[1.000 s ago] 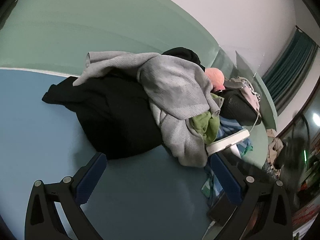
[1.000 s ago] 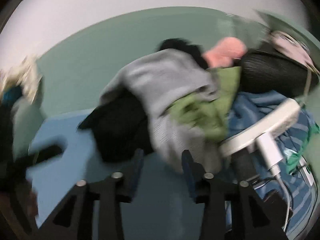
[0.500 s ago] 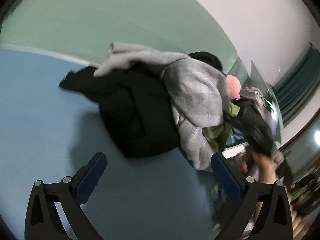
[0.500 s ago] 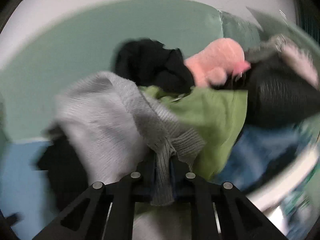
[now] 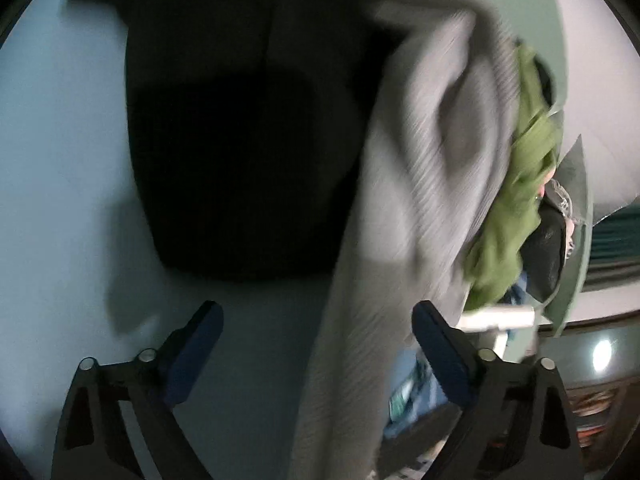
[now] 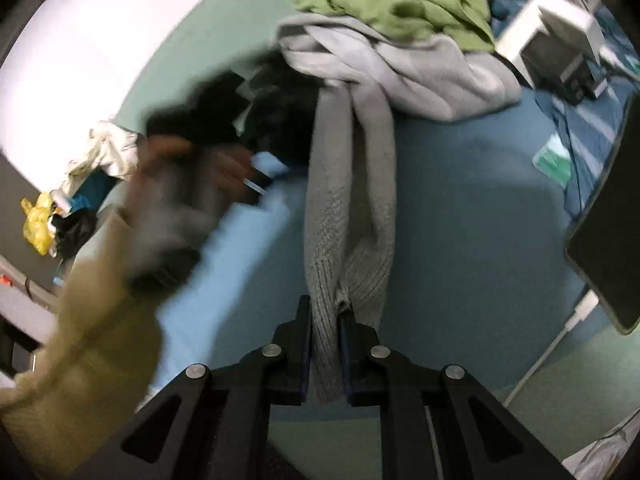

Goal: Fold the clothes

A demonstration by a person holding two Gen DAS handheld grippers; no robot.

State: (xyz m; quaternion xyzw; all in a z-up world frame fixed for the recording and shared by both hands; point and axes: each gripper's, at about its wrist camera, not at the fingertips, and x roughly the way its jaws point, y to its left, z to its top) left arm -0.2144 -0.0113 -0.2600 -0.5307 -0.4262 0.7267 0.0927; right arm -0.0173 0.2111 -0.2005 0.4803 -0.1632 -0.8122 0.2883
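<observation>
- Grey sweater [image 6: 352, 208] stretches lengthwise from the clothes pile [image 6: 400, 12] on the blue bed [image 6: 480, 208] straight to the right gripper [image 6: 325, 354], fingers pinching its hem.
- Left gripper [image 5: 316, 344], fingers spread and closing, straddles the sweater unclamped.

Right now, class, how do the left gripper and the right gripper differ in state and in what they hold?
The right gripper is shut on the grey knit sweater, pulled taut from the pile; the left gripper stands wide, its jaws closing, pads pressing nothing. A band of the sweater hangs between the left gripper's fingers, nearer one than the other, while the right gripper's pads pinch it from both sides. Both have black frames with blue pads.
</observation>
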